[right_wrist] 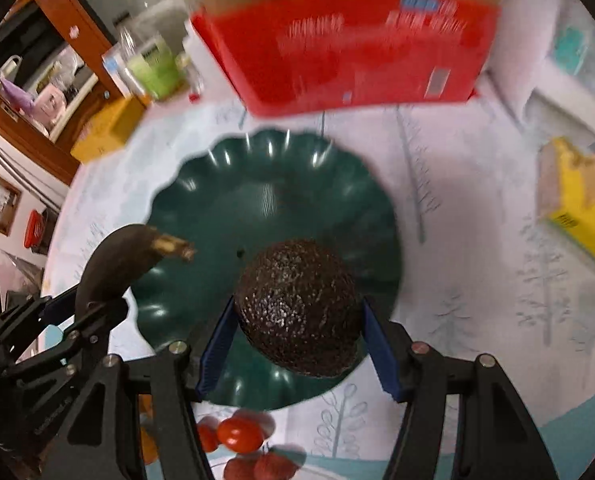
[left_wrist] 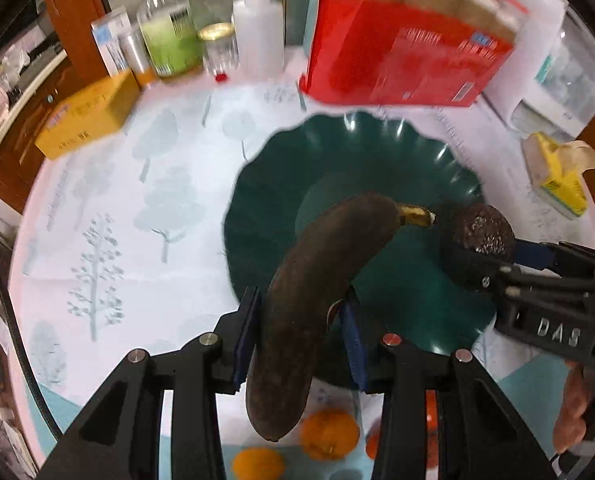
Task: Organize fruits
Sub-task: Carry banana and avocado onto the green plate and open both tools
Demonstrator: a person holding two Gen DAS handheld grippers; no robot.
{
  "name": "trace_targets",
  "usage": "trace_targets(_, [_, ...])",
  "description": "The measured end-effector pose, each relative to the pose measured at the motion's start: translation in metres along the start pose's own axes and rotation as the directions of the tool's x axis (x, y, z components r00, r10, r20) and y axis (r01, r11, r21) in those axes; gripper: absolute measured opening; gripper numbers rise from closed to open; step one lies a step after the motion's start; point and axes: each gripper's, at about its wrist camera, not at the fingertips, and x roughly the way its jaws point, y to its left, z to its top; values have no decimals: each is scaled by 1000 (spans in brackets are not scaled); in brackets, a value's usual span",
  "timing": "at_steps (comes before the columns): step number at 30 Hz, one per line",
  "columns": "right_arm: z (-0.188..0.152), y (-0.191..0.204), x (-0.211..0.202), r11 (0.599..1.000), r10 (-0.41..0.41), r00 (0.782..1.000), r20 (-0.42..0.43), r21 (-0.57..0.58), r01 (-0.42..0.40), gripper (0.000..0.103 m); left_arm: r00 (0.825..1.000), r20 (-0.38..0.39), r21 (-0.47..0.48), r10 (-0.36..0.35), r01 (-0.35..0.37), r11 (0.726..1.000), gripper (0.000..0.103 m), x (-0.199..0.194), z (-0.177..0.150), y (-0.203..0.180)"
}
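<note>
Nearest you, loose fruit on the tablecloth [left_wrist: 109, 184]: two oranges [left_wrist: 329, 434] at the near edge in the left wrist view, and in the right wrist view small red tomatoes [right_wrist: 239, 434] with red bumpy fruits [right_wrist: 275, 466] just nearer, lychees maybe, too blurred to say. Your left gripper [left_wrist: 301, 338] is clamped on a very dark, overripe banana [left_wrist: 309, 284]: blue pads pinch its middle, lower end hangs down toward the oranges, yellowish stem [left_wrist: 417, 216] points far-right over the plate. Your right gripper [right_wrist: 297, 344] pinches a dark pebbly avocado [right_wrist: 297, 304], one blue pad on each side of it, jaws fairly wide because the fruit is wide. Both fruits are held above the dark green scalloped plate [right_wrist: 265, 184], mid-table; can't tell if either touches the plate. Nothing else seen on the plate. In the left wrist view the avocado [left_wrist: 477, 236] sits just right of the banana stem, close, not touching; the right gripper body reads "DAS". Some fingers [left_wrist: 569, 408] show at the near right behind that gripper. Far side: red carton [left_wrist: 409, 40] just beyond the plate, yellow box [left_wrist: 89, 112] far left, open yellow packet [left_wrist: 557, 176] right. Far-left row: clear bottle with green label [left_wrist: 169, 36], small jar with gold lid [left_wrist: 219, 50], white squeeze bottle [left_wrist: 259, 28]. White appliance [left_wrist: 557, 80] far right. Background heavily motion-blurred.
</note>
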Motion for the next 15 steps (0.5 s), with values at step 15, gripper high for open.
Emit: trace_targets(15, [3,15,13,991,-52,995,88,-119,63,64,1000,14,-13,-14,15,1000,60,27,12,3])
